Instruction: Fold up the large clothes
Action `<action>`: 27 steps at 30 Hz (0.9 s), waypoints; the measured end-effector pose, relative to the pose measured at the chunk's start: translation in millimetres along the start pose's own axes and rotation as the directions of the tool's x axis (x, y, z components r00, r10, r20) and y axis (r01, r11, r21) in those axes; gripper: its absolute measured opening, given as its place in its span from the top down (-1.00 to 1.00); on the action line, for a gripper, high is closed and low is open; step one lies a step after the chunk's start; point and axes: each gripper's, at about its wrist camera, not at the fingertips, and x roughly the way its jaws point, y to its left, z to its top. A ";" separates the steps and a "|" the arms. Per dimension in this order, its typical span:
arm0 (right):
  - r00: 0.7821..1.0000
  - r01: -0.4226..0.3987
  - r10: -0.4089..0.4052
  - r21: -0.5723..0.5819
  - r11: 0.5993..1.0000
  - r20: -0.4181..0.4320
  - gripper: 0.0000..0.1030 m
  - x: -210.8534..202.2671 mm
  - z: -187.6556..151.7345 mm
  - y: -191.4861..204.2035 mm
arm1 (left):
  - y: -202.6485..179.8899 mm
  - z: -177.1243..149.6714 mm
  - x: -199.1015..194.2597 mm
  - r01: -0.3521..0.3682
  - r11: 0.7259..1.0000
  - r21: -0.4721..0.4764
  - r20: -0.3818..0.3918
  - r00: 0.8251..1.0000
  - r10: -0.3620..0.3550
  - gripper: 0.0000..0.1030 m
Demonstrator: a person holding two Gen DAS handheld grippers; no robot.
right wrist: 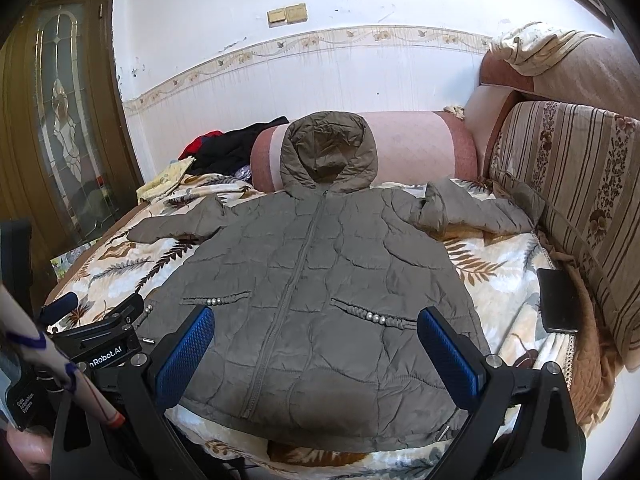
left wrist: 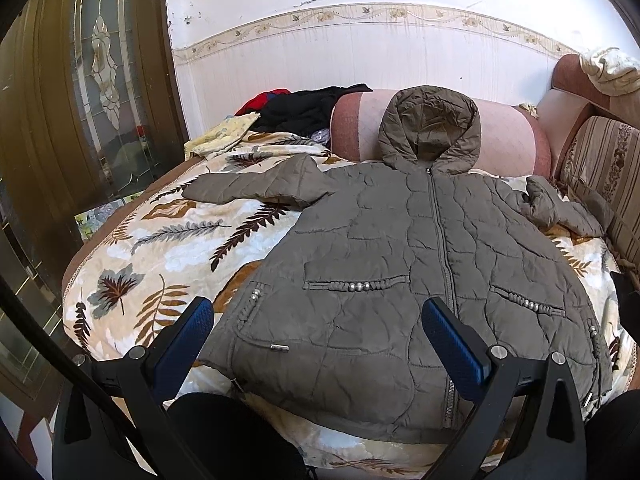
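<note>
Flat on leaf-print blanket [left wrist: 160, 248]: grey jacket [left wrist: 400, 264]; pink bolster [right wrist: 408, 148] behind

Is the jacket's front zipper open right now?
No, the jacket lies flat on the bed with its zipper closed from the hem up to the hood.

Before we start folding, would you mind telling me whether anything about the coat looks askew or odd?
The grey hooded coat lies flat and zipped, but its sleeves do not match: one sleeve stretches out straight, while the other sleeve is bunched and crumpled near the striped cushion. The hood rests up against the pink bolster.
</note>
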 end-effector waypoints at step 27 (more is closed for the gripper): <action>0.992 0.052 -0.031 0.169 0.984 -0.121 -1.00 83.6 41.5 -68.7 | -22.2 67.3 112.2 -0.002 0.998 0.060 -0.055 0.998 0.006 -1.00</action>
